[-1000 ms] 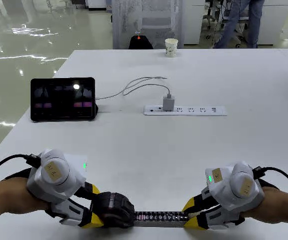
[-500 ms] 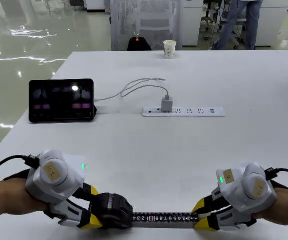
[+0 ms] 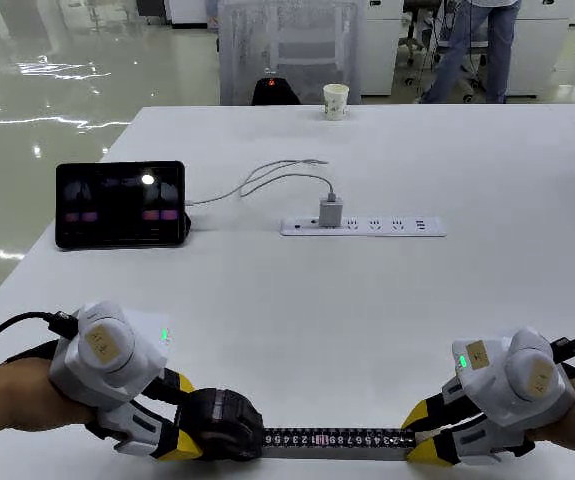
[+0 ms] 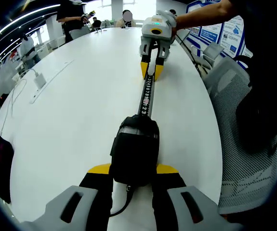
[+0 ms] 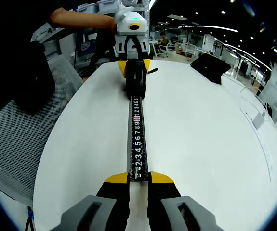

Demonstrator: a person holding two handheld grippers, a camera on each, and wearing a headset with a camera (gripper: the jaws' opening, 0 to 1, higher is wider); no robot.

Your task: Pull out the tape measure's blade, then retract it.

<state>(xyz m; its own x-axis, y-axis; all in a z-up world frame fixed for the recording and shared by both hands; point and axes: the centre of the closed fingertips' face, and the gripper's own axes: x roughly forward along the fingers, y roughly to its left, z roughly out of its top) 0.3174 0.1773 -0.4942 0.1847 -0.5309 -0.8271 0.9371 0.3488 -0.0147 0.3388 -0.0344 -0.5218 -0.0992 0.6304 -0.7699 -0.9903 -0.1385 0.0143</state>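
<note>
The black tape measure case (image 3: 221, 437) lies at the table's near edge, clamped between the yellow-tipped fingers of my left gripper (image 3: 185, 438), which is shut on it. In the left gripper view the case (image 4: 135, 148) sits between the jaws. Its dark numbered blade (image 3: 337, 439) runs right from the case to my right gripper (image 3: 422, 440), shut on the blade's end. In the right gripper view the blade (image 5: 137, 139) stretches straight ahead to the case (image 5: 135, 79); its end sits pinched at the right gripper (image 5: 138, 179).
Further back on the white table (image 3: 387, 300) stand a dark tablet (image 3: 121, 204), a white power strip (image 3: 363, 227) with a plugged charger (image 3: 329, 212) and cable, and a paper cup (image 3: 336, 101) at the far edge. A person stands beyond the table.
My right gripper has moved to the right with the blade's end, so more of the blade is drawn out of the case. The left gripper holds the case in the same place.
</note>
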